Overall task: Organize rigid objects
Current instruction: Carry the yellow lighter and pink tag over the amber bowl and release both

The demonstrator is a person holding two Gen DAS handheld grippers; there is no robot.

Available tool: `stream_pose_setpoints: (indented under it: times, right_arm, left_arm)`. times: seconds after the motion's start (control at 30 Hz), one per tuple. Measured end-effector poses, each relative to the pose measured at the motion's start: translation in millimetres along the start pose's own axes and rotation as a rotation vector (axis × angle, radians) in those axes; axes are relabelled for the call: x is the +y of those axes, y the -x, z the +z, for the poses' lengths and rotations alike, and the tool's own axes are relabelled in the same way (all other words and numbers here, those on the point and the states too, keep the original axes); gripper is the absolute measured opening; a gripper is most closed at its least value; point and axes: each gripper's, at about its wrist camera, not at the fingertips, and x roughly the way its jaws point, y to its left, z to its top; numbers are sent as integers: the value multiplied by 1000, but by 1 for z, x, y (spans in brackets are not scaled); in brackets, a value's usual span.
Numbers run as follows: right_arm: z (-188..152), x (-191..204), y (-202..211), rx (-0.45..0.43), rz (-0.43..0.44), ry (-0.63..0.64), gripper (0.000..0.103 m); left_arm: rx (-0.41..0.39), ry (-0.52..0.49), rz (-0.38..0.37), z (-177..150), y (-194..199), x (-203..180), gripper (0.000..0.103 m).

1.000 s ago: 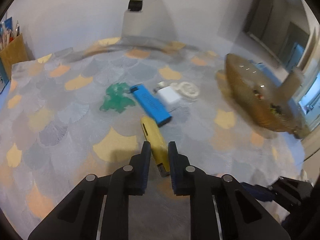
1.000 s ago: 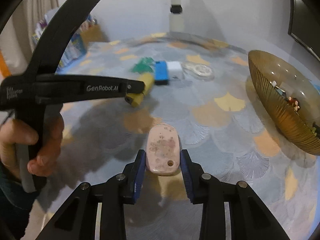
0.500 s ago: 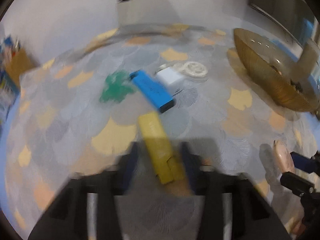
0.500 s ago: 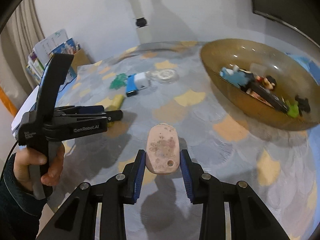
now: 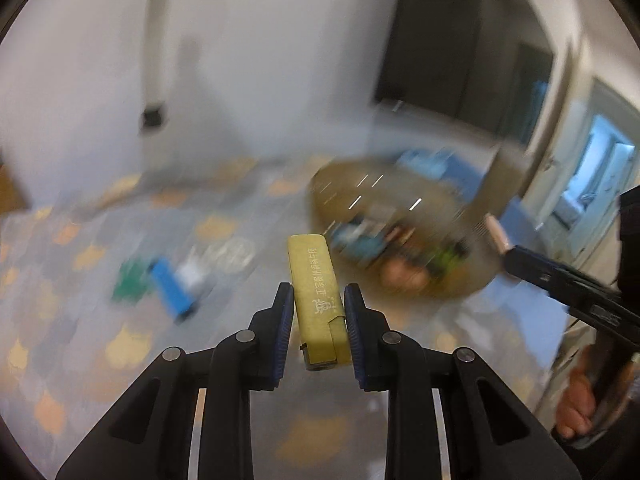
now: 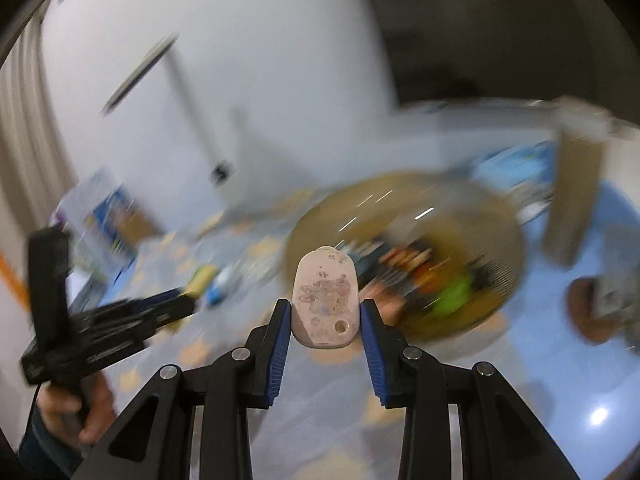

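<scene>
My left gripper is shut on a flat yellow bar with printed characters, held clear of the patterned tablecloth. My right gripper is shut on a pale pink oval tag with a small hole. Both point toward the wide amber glass bowl, which holds several small colourful items. In the right wrist view the bowl lies just beyond the pink tag. The left wrist view catches the right gripper at the bowl's right side. The left gripper shows at the left of the right wrist view. Motion blurs the background.
On the cloth to the left lie a blue bar, a green piece, a white block and a clear round item. A box of papers stands far left. A brown cardboard upright rises behind the bowl.
Both grippers have lifted their objects off the cloth and swung right toward the bowl. The left gripper took hold of the yellow bar. The bowl now fills the middle of both views.
</scene>
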Motion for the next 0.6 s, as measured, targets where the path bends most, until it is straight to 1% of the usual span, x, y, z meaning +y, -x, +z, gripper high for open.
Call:
stream_pose_setpoints:
  times: [0.03, 0.07, 0.1, 0.17, 0.2, 0.23, 0.3, 0.33, 0.4, 0.47, 0.5, 0.53, 0.57, 0.6]
  right_arm:
    - [8, -11, 6, -26, -36, -19, 34]
    - [15, -22, 10, -46, -68, -38, 34]
    - [23, -34, 13, -60, -106, -63, 34]
    - [37, -59, 12, -62, -179, -136, 34]
    - [41, -67, 11, -60, -187, -160, 34]
    - [44, -75, 8, -54, -192, -179, 34]
    - [47, -84, -3, -20, -215, -194, 34]
    - [47, -85, -9, -3, -215, -191, 34]
    - [46, -85, -22, 36, -211, -180, 34]
    - [46, -84, -34, 69, -222, -178, 34]
    - [46, -84, -39, 86, -226, -183, 34]
    - [46, -84, -43, 100, -227, -186, 37]
    - [46, -85, -45, 114, -227, -189, 41]
    - [46, -85, -43, 115, -226, -193, 43]
  left_arm:
    - [-16, -5, -22, 6, 0, -8, 22]
    - [-33, -17, -54, 20, -3, -18, 23]
    - [-39, -26, -68, 30, -9, -25, 23]
    - [-49, -57, -91, 49, -27, -42, 23]
    - [-49, -65, -97, 51, -32, -47, 23]
    - [-38, -67, -111, 55, -46, -53, 23]
    - [-7, -57, -142, 54, -64, -59, 23]
    - [11, -53, -160, 51, -74, -62, 23]
    - [51, -54, -157, 45, -90, -69, 23]
    - [68, -58, -169, 41, -104, -74, 25]
    - [71, -67, -160, 38, -105, -77, 39]
    - [71, -80, -136, 36, -103, -79, 46]
    - [60, -92, -118, 35, -97, -77, 65]
    - [43, -94, -122, 32, -89, -74, 82]
